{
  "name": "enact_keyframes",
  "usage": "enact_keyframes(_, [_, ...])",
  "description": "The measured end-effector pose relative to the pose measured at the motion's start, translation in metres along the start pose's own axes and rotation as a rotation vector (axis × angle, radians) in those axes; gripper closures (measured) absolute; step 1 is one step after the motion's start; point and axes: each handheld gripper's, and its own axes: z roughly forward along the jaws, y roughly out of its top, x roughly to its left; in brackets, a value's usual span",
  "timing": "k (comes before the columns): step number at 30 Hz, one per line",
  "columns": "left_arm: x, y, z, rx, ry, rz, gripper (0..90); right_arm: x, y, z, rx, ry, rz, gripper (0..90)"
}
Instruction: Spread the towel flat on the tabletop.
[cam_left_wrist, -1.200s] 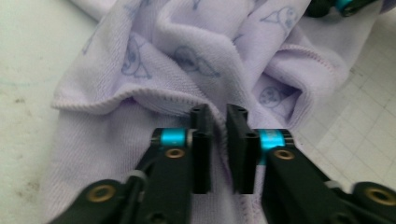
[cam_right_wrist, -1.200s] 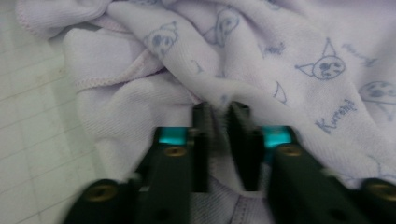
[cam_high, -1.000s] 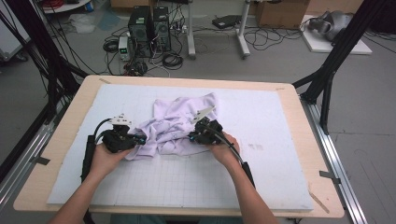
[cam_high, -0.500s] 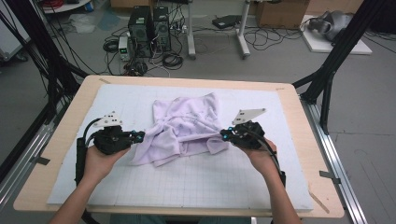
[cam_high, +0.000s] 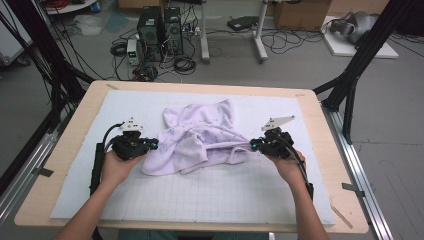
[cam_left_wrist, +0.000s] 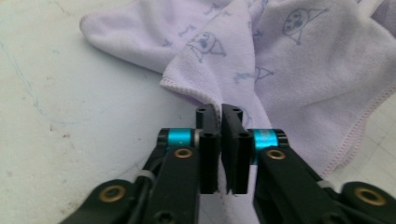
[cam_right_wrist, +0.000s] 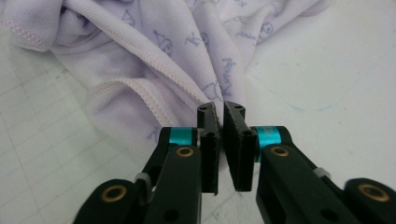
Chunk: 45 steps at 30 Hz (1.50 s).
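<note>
A crumpled lilac towel (cam_high: 202, 137) is seen from the high view lying on the white gridded mat (cam_high: 210, 192) at the middle of the desk (cam_high: 320, 125), stretched between the left gripper (cam_high: 152, 145) at its left edge and the right gripper (cam_high: 254, 145) at its right edge. In the left gripper view, the fingers (cam_left_wrist: 208, 140) are pressed together on a hemmed edge of the towel (cam_left_wrist: 289, 70), which is pinched between them; the mat (cam_left_wrist: 70, 116) lies bare to the left. In the right gripper view, the fingers (cam_right_wrist: 208, 140) are likewise closed on a bunched fold of the towel (cam_right_wrist: 154, 51), drawn taut toward them. The cloth is judged soft, light and limp, likely to sag and bunch wherever it is not held, so that hold is best taken at stitched corners or hems. How much cloth sits inside each pinch is hidden by the fingers, and the true corners are lost among the folds.
</note>
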Motion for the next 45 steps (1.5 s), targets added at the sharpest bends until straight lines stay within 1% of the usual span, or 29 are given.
enact_keyframes(2, [-0.002,0.001,-0.006,-0.025,-0.002,0.003,76.5,0.002,0.002,-0.003,-0.031,0.027,-0.008,74.6])
enact_keyframes(3, [-0.004,0.002,-0.01,-0.041,-0.002,0.009,74.3,0.002,0.003,-0.005,-0.049,0.043,-0.016,73.4])
enact_keyframes(4, [-0.005,0.002,-0.013,-0.047,-0.001,0.013,72.0,0.003,0.005,-0.009,-0.056,0.048,-0.016,72.0])
enact_keyframes(5, [-0.006,0.003,-0.015,-0.053,-0.007,0.018,71.6,0.005,0.006,-0.011,-0.06,0.048,-0.017,71.7])
enact_keyframes(6, [-0.007,0.003,-0.016,-0.054,-0.008,0.021,70.4,0.006,0.009,-0.014,-0.071,0.045,-0.027,70.8])
enact_keyframes(7, [-0.008,0.002,-0.018,-0.052,-0.019,0.026,69.2,0.008,0.01,-0.015,-0.076,0.044,-0.034,70.2])
enact_keyframes(10, [-0.014,0.001,-0.02,-0.042,-0.037,0.054,65.6,0.016,0.02,-0.021,-0.101,0.032,-0.057,68.2])
enact_keyframes(12, [-0.017,-0.001,-0.018,-0.033,-0.049,0.067,64.1,0.02,0.027,-0.024,-0.121,0.042,-0.062,67.5])
enact_keyframes(14, [-0.018,-0.005,-0.013,-0.016,-0.061,0.071,62.1,0.025,0.034,-0.021,-0.125,0.062,-0.073,67.0])
enact_keyframes(16, [-0.019,-0.009,-0.007,0.017,-0.063,0.078,61.3,0.031,0.039,-0.012,-0.114,0.076,-0.09,65.1])
enact_keyframes(18, [-0.02,-0.015,0.0,0.04,-0.073,0.078,59.8,0.038,0.045,0.001,-0.085,0.09,-0.11,63.9])
enact_keyframes(20, [-0.02,-0.021,0.008,0.074,-0.076,0.08,59.2,0.045,0.05,0.015,-0.073,0.112,-0.117,62.7])
enact_keyframes(21, [-0.019,-0.023,0.012,0.096,-0.073,0.085,58.4,0.048,0.052,0.023,-0.065,0.123,-0.123,62.8])
enact_keyframes(22, [-0.017,-0.025,0.016,0.125,-0.073,0.085,57.8,0.052,0.055,0.03,-0.053,0.134,-0.139,63.1])
enact_keyframes(23, [-0.016,-0.026,0.019,0.139,-0.077,0.076,57.0,0.055,0.057,0.038,-0.038,0.142,-0.154,63.1])
enact_keyframes(24, [-0.014,-0.027,0.023,0.156,-0.082,0.066,56.1,0.058,0.059,0.043,-0.028,0.144,-0.157,63.1])
enact_keyframes(26, [-0.012,-0.028,0.027,0.17,-0.081,0.06,57.1,0.062,0.063,0.058,-0.011,0.164,-0.164,63.0])
enact_keyframes(27, [-0.012,-0.028,0.028,0.163,-0.08,0.068,59.1,0.063,0.064,0.063,-0.003,0.165,-0.167,63.1])
enact_keyframes(29, [-0.013,-0.027,0.028,0.166,-0.06,0.075,65.8,0.066,0.067,0.073,0.01,0.166,-0.163,64.2])
enact_keyframes(31, [-0.012,-0.027,0.028,0.169,-0.051,0.083,73.0,0.068,0.068,0.081,0.02,0.167,-0.164,70.2])
enact_keyframes(32, [-0.012,-0.027,0.028,0.169,-0.052,0.087,78.7,0.068,0.068,0.086,0.036,0.187,-0.158,76.7])
enact_keyframes(33, [-0.013,-0.027,0.028,0.167,-0.05,0.088,82.4,0.069,0.068,0.09,0.06,0.204,-0.162,84.5])
enact_keyframes(35, [-0.014,-0.027,0.027,0.173,-0.056,0.093,84.8,0.07,0.067,0.095,0.091,0.213,-0.164,85.9])
enact_keyframes(37, [-0.016,-0.027,0.024,0.165,-0.059,0.102,85.4,0.07,0.065,0.093,0.089,0.225,-0.159,86.6])
enact_keyframes(39, [-0.019,-0.025,0.016,0.129,-0.063,0.107,85.5,0.068,0.063,0.085,0.065,0.232,-0.157,86.7])
enact_keyframes(42, [-0.022,-0.023,-0.001,0.078,-0.062,0.111,85.8,0.065,0.058,0.066,0.036,0.229,-0.165,86.9])
enact_keyframes(45, [-0.022,-0.025,-0.016,0.052,-0.054,0.115,85.9,0.062,0.051,0.045,0.017,0.203,-0.171,86.9])
